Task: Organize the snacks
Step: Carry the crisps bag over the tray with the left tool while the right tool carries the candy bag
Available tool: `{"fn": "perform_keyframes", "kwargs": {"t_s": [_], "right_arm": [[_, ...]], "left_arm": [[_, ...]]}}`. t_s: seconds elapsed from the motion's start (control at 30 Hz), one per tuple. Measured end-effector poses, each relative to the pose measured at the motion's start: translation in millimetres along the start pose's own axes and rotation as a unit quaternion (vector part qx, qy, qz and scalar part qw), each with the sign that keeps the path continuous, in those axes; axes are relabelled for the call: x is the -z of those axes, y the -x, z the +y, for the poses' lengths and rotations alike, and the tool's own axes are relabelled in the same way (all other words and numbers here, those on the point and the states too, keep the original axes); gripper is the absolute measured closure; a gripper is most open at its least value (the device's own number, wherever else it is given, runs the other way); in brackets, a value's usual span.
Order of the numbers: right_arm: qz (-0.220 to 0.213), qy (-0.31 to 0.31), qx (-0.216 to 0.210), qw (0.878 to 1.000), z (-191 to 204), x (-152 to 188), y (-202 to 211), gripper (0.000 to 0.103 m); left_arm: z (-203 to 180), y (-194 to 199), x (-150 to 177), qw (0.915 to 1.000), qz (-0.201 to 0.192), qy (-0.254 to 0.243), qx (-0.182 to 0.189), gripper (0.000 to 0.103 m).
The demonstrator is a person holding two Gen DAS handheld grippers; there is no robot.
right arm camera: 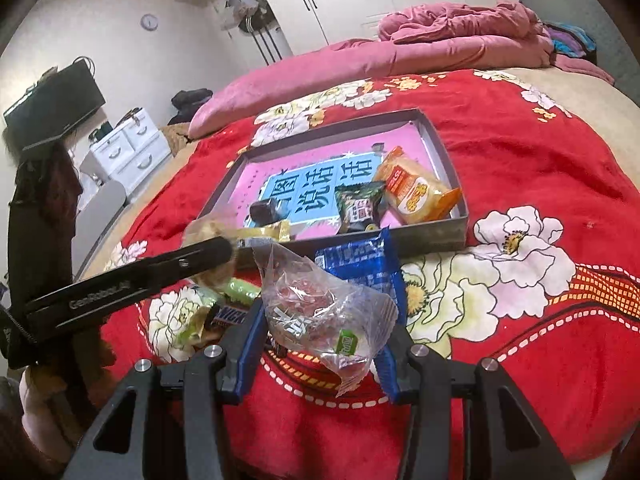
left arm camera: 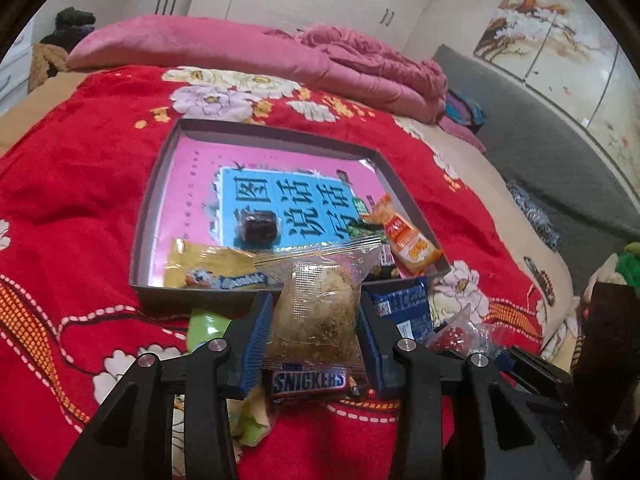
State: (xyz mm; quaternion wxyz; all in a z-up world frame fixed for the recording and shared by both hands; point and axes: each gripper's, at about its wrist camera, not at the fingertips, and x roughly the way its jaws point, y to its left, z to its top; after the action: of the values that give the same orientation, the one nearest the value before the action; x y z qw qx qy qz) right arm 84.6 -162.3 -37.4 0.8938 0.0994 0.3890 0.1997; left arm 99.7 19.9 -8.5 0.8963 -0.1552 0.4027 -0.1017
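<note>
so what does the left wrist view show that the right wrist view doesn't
Only the left wrist view shows the left tool shut on a clear packet of brownish floss cake, and the grey headboard.

Only the right wrist view shows the right tool shut on a clear packet with red pieces, plus the wall clock and white drawers.

Both show the grey tray on the red blanket, the orange packet inside it, the blue packet in front, and the Snickers bar.

A clear packet of brownish floss cake (left arm camera: 318, 312) and a clear packet of red sweets (right arm camera: 316, 312) sit upright, near the grey tray (left arm camera: 280, 130).
</note>
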Motion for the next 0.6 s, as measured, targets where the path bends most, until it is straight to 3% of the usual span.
{"fn": "perform_keyframes", "kwargs": {"t_s": [0.6], "right_arm": [[-0.030,0.004,0.011,0.999,-4.0,-14.3,5.3,0.054]], "left_arm": [[44.4,18.1,-11.2,0.9975,-0.037,0.055,-0.027,0.060]]}}
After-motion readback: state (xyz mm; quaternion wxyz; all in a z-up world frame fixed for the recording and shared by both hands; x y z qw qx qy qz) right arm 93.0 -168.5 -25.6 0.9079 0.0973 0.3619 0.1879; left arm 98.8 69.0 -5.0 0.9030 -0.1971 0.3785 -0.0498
